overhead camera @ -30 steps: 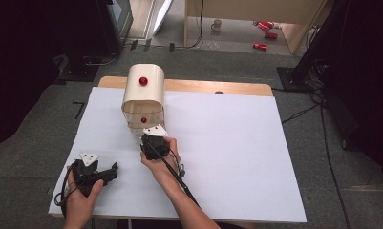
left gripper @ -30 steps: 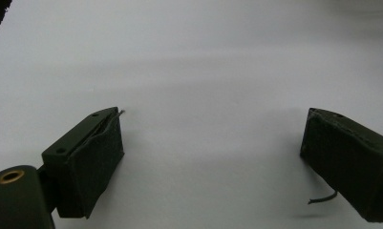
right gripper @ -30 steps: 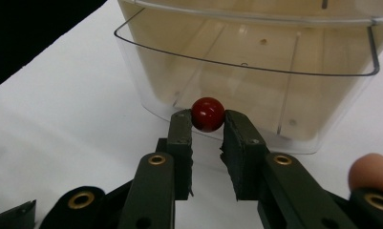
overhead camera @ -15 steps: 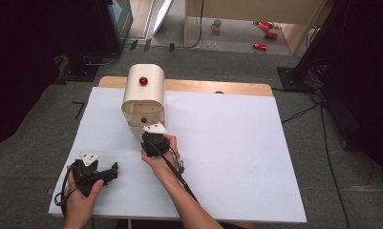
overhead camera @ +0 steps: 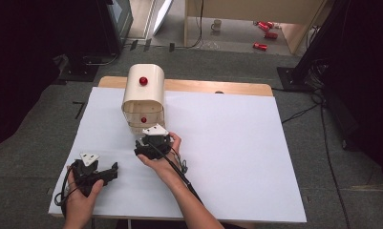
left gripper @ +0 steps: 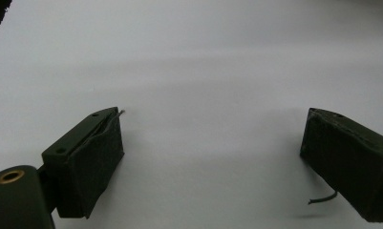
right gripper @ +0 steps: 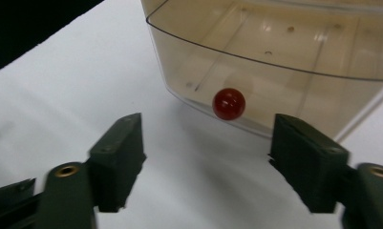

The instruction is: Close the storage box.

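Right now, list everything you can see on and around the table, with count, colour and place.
Small drawer cabinet: one, cream plastic, far left of the sheet; its bottom translucent drawer is pulled out.
Round knobs: two, red, one on the cabinet top, one on the drawer front.
Paper sheet: one, white, covering the wooden table.
Mug: one, white, on the floor behind.
Cans: several, red, on the floor behind.
Left tongs: open, over bare sheet.
Right tongs: just opened, nothing between, facing the drawer knob.
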Available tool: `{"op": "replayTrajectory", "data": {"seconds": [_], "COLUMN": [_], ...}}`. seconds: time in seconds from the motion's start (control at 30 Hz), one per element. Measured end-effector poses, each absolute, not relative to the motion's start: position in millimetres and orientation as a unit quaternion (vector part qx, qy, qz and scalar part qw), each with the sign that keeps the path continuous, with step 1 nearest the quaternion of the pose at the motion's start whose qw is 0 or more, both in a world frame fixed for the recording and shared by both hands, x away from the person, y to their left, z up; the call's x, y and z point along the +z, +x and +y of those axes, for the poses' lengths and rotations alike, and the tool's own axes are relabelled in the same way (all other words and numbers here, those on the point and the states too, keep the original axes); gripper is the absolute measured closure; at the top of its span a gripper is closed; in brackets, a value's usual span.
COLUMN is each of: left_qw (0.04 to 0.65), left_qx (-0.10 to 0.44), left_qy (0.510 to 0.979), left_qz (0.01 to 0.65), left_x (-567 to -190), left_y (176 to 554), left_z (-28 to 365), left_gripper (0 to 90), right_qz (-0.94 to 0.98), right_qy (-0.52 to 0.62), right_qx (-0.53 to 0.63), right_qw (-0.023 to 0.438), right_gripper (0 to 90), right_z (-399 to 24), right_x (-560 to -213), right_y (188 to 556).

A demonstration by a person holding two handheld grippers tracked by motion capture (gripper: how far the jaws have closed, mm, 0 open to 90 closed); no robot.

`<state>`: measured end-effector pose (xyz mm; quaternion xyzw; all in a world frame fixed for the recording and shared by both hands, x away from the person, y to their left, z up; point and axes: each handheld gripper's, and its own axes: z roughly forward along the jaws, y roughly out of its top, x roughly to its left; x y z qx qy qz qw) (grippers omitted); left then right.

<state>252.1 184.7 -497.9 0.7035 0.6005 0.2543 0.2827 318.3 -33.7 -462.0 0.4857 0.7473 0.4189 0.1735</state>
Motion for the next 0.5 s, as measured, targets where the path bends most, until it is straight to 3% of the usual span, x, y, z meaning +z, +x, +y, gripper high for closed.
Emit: {"op": "replayTrajectory", "data": {"seconds": [0.13,0.5], "left_qw": [0.282,0.282], "left_qx": [0.255,0.255], "left_qy": [0.704,0.704], "left_qz": [0.600,0.600], "left_x": [-498,-498], "left_y": [252,252], "left_z": [185,185], "left_gripper": [7.1,7.1], "right_qz": [0.746,0.734], "right_qy": [0.490,0.504], "right_qx": [0.417,0.411], "right_qw": [0.171,0.197], "right_gripper": [15.7,13.5], "right_z": [-47,-94], "right_x": [-457,-445], "right_y": [316,306]}}
